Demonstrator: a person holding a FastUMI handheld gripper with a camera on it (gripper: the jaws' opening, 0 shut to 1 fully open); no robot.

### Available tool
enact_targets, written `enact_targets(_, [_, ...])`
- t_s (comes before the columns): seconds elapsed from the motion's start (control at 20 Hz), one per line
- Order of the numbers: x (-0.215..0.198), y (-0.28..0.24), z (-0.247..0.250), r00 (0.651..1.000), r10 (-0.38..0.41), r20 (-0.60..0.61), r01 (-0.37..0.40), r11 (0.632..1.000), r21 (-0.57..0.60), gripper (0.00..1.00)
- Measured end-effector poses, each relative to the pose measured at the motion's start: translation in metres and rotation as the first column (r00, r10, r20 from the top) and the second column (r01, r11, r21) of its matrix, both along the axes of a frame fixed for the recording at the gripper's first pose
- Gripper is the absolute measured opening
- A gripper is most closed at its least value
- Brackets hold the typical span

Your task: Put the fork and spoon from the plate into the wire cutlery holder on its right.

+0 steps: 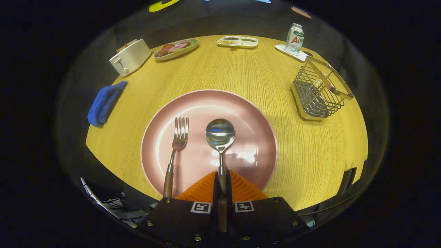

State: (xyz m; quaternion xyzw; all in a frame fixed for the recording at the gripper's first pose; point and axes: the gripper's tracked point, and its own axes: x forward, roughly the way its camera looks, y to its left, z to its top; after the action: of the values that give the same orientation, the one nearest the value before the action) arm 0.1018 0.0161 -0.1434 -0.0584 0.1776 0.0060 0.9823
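Observation:
A pink round plate (pixel 241 113) lies on the yellow wooden table, just ahead of my fingers. On it lie a fork (pixel 176 144) to the left and a spoon (pixel 220 134) in the middle, both with wooden handles pointing toward me. My gripper (pixel 222 186) is shut on the spoon's handle, with both fingers pressing its sides and the bowl reaching out beyond them. The wire cutlery holder (pixel 320 91) stands to the right of the plate, farther back, with nothing in it that I can see.
A blue cloth (pixel 103 103) lies at the table's left edge. Along the far side stand a white toaster (pixel 130 57), an oval dish of food (pixel 175 49), a divided tray (pixel 237 41) and a can (pixel 295 39) on a coaster. The table's near edge runs under my fingers.

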Motion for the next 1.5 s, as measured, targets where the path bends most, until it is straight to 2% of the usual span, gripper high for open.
enact_targets(0.15, [0.004,-0.001,0.004,1.0,-0.006,0.005,0.006,1.0,0.027,0.11])
enact_targets(0.2, [0.009,-0.002,0.003,1.0,-0.016,0.011,0.016,0.999,0.042,0.03])
enact_targets(0.45, [0.0,0.002,0.009,1.0,-0.009,0.02,0.007,0.995,0.097,0.03])
enact_targets(0.7, [-0.013,0.009,0.048,0.997,0.025,0.078,-0.037,0.987,0.157,0.03])
enact_targets(0.9, [-0.023,-0.003,0.08,0.991,0.021,0.13,-0.047,0.98,0.193,0.03])
enact_targets(1.1, [-0.032,-0.033,0.109,0.984,-0.017,0.18,-0.028,0.97,0.243,0.03])
enact_targets(1.5, [-0.049,-0.128,0.14,0.969,-0.146,0.201,0.072,0.94,0.335,0.03])
